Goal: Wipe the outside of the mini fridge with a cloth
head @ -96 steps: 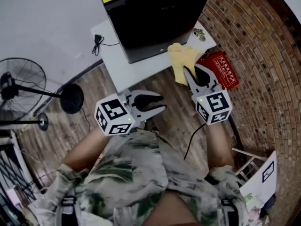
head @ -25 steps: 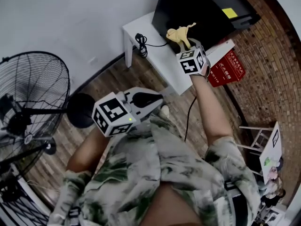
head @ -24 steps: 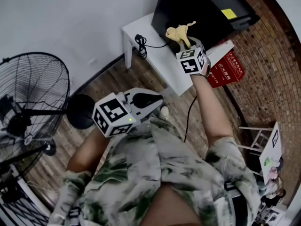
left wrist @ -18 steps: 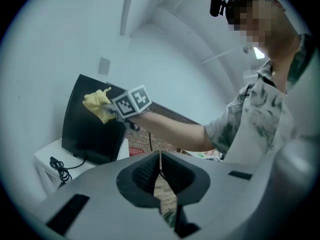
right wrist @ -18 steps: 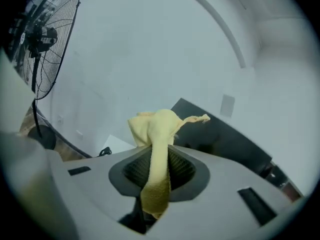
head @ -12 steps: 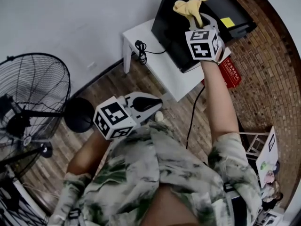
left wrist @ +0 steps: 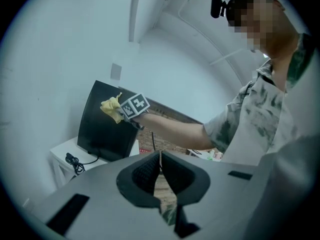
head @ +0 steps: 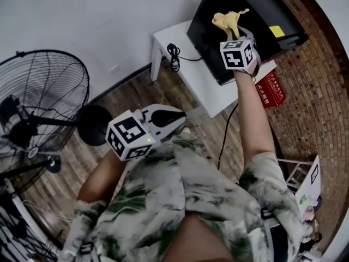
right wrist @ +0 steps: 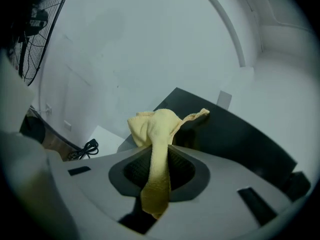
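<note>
Raised since a second ago, the right gripper has carried the yellow cloth higher up the black mini fridge.

The right gripper view shows its jaws clamped on a strip of the cloth that hangs down between them. The bunched rest sits ahead, by the fridge's upper edge. The head view shows only that bunch above the marker cube. From the left gripper view the fridge stands on a white table, with the cloth at its top corner; whether it touches is unclear. The left gripper hangs by the person's chest, well apart from the fridge, its jaws pressed together on nothing.
</note>
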Available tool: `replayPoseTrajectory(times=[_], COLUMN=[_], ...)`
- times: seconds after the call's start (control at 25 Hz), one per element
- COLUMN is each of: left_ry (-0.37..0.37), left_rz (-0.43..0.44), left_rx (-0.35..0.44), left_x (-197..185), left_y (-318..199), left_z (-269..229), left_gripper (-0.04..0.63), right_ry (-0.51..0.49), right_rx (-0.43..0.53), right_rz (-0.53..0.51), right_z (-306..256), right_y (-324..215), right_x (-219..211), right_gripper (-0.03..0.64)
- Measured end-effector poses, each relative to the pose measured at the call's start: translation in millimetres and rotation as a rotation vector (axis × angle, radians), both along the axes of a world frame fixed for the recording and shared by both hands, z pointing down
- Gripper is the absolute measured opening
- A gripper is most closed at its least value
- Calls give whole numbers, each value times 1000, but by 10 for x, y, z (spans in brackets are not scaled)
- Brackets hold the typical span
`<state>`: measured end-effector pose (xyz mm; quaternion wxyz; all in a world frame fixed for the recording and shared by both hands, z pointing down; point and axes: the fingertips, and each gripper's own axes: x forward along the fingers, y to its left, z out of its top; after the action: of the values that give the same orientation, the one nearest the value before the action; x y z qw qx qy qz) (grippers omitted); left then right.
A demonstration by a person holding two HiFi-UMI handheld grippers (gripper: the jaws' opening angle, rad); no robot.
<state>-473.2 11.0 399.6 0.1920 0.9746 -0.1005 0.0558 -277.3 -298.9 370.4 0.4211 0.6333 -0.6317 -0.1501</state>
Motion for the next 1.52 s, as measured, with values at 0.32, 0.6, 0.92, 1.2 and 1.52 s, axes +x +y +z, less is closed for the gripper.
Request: replayPoseTrajectory(times=[0.32,0.6,0.92,1.2,1.52], left_ry=[-16,-27,-38,-32,-20], left_rz=[-28,-66,-87,-101,-90], left_rx=[-37,-46,-61,-66,-58], left_x=[-67,-137,-199,-220,-142], left_y=[23,-114,-307,-449,-511], left_z=[86,122,172,180,133], left_gripper=[32,32,32,32,32], right_ry=[18,-6,-19,-75,-92], right_rx=[-132,-232,-283,-138,119], right_rz=[24,30,4,-89,-159], right_z=[862,1483,1799,1058,-357], right_y=[-21,-94,-192,-299,-581], right_x=[25,-40,-117,-418,-799], right_gripper=[87,87,87,87,87])
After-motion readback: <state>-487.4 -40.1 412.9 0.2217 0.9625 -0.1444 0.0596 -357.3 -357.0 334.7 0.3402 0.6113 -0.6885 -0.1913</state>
